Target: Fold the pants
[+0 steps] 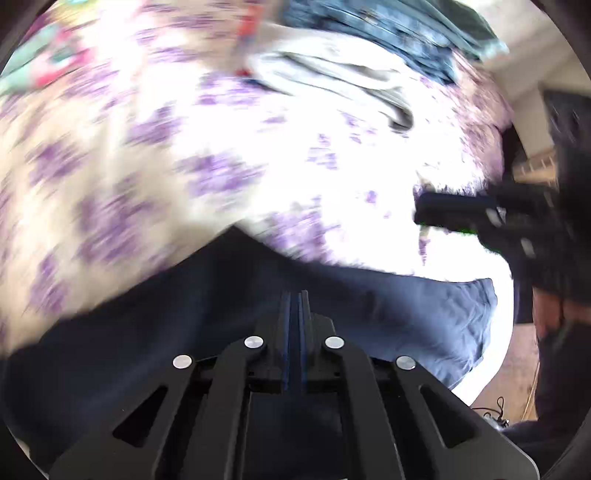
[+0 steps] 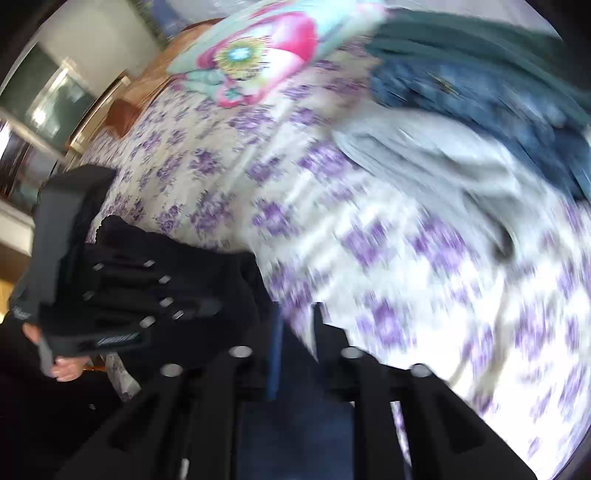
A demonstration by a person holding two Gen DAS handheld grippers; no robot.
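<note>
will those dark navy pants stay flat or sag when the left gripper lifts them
Likely sag: the navy pants drape in soft wrinkles over the floral bedsheet. The left gripper, shut on a thin fold, suggests light cloth. The free end will probably trail and swing.

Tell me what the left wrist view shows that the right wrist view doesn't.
Left wrist only: the left gripper, fingers shut on the dark navy pants, whose lit far edge spreads toward the right gripper. Right wrist only: a butterfly-print pillow, wooden furniture, and the right gripper's fingers, which appear parted. Both: the purple floral bedsheet, a grey garment and a blue denim garment farther back.
</note>
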